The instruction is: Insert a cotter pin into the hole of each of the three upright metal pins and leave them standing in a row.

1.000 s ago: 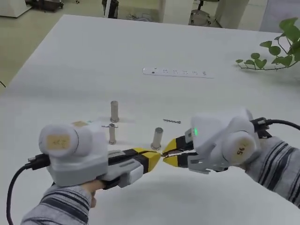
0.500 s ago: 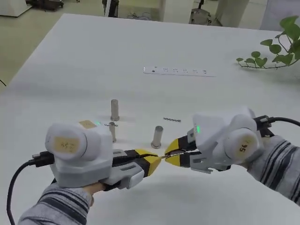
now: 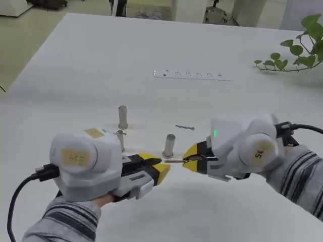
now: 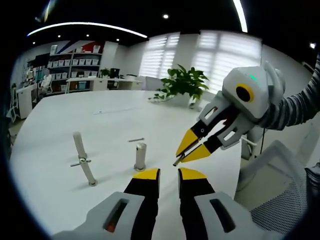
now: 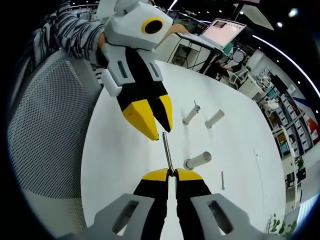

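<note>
Three upright metal pins stand on the white table: a far pin (image 3: pixel 122 117), a left pin (image 3: pixel 120 140) with a cotter pin through its top, and a near pin (image 3: pixel 169 145). My right gripper (image 3: pixel 187 154) is shut on a cotter pin (image 3: pixel 174 161), which points left toward my left gripper (image 3: pixel 163 168). In the right gripper view that cotter pin (image 5: pixel 167 150) sticks out from the shut jaws (image 5: pixel 171 174). The left gripper (image 4: pixel 169 173) stands slightly open with nothing between its jaws, just short of the pin's free end. A second cotter pin (image 3: pixel 185 127) lies loose behind the near pin.
A white power strip (image 3: pixel 192 75) lies farther back on the table (image 3: pixel 91 60). Leaves of a green plant (image 3: pixel 298 40) reach in at the far right. Bare tabletop surrounds the pins, and cables trail from both grippers.
The two grippers' tips met on the cotter pin before. Now the left gripper has let go and they have drawn apart, with the pin staying in the right gripper.
</note>
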Demonstrator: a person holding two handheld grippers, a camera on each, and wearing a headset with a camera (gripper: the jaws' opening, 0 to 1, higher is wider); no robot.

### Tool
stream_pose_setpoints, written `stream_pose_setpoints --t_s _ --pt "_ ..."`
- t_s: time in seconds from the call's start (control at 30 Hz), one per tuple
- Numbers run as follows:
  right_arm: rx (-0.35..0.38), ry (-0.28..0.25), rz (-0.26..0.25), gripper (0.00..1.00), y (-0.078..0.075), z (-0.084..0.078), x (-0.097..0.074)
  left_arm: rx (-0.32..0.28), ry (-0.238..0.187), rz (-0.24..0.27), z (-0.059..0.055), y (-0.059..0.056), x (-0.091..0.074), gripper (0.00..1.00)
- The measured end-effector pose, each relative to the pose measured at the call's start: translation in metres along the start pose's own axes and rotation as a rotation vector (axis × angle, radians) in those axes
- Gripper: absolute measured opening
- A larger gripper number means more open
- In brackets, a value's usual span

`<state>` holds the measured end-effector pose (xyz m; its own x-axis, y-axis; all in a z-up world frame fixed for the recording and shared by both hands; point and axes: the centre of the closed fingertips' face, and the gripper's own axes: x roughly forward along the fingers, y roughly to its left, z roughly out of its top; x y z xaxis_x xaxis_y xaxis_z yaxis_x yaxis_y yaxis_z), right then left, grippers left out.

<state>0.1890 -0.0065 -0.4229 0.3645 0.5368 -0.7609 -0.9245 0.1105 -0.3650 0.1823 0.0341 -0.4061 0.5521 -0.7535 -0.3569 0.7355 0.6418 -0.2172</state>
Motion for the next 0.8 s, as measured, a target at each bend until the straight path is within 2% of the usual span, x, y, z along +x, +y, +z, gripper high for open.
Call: stream_pose_setpoints --t_s 0.27,0.37,0.47,0.67,0.8 --pt "0.125 0.041 -0.061 0.0 -0.021 -0.018 -0.001 0.02 -0.004 0.049 0.004 0.007 0.002 0.19" --pt "0.137 0.06 -0.078 0.0 -0.027 -0.023 0.0 0.026 -0.003 0.069 0.005 0.011 0.004 0.21" --pt "0.201 0.077 -0.103 0.0 -0.034 -0.032 0.002 0.038 -0.005 0.084 0.006 0.014 0.009 0.24" --pt "0.241 0.095 -0.118 0.0 -0.042 -0.043 0.006 0.037 0.022 0.104 0.001 0.019 0.02 0.27" --pt "0.243 0.111 -0.122 0.0 -0.047 -0.049 0.01 0.046 0.035 0.121 -0.001 0.023 0.029 0.28"
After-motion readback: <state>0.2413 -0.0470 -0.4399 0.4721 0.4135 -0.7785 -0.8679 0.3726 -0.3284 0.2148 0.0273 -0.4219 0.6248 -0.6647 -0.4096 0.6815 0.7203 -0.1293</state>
